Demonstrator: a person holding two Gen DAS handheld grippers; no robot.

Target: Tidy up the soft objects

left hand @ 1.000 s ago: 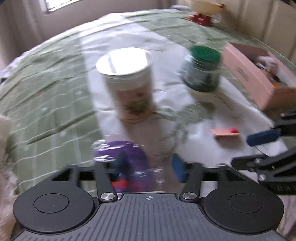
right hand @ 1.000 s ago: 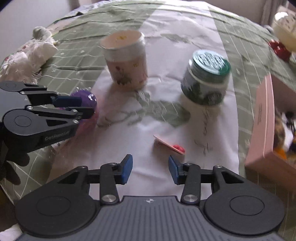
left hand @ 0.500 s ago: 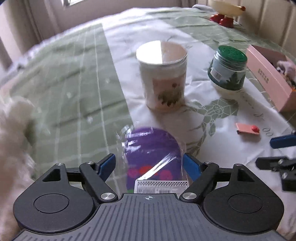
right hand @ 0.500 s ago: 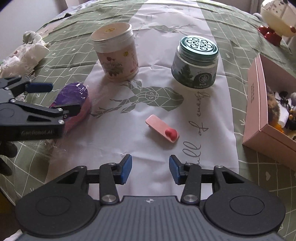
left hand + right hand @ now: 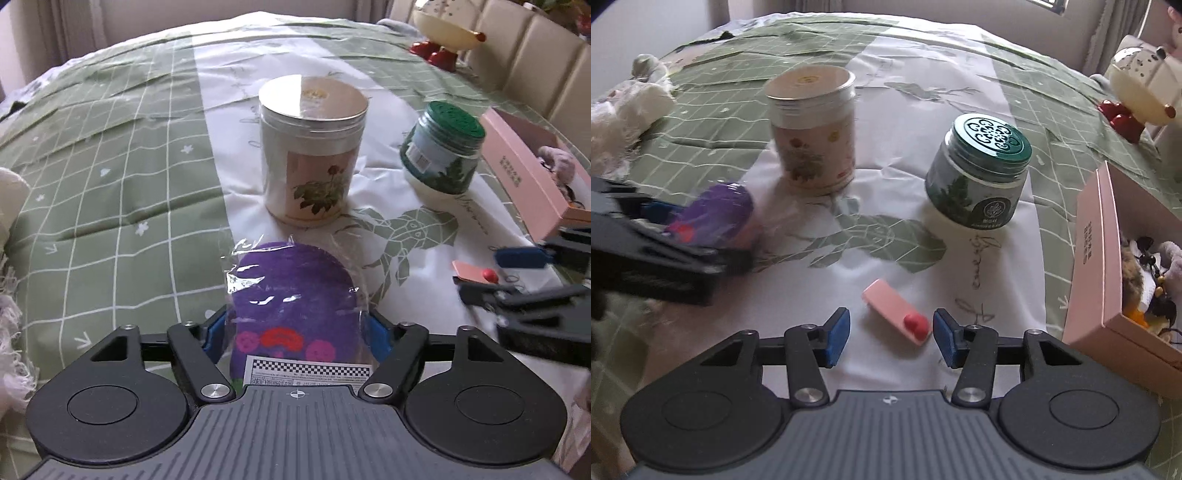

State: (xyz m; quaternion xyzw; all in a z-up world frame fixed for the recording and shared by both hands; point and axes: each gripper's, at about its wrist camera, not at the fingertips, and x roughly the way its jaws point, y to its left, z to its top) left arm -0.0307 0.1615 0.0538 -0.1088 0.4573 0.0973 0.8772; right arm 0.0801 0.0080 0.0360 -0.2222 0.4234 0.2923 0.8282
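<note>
Green-checked tablecloth (image 5: 110,177) bears two jars (image 5: 313,155), pouch (image 5: 295,295), box (image 5: 1097,266).

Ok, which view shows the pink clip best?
The right wrist view: the pink clip lies whole and sharp between the opening right gripper. The left wrist view shows only part of it, small at the right edge behind that gripper.

Right gripper (image 5: 891,336) over the tablecloth (image 5: 923,74), jaws opening, with the pink clip (image 5: 895,312) lying between them untouched; left gripper (image 5: 657,236) at the wrapped purple pad (image 5: 716,214); floral jar (image 5: 812,133), green-lidded jar (image 5: 982,170), pink box (image 5: 1097,258) at right
</note>
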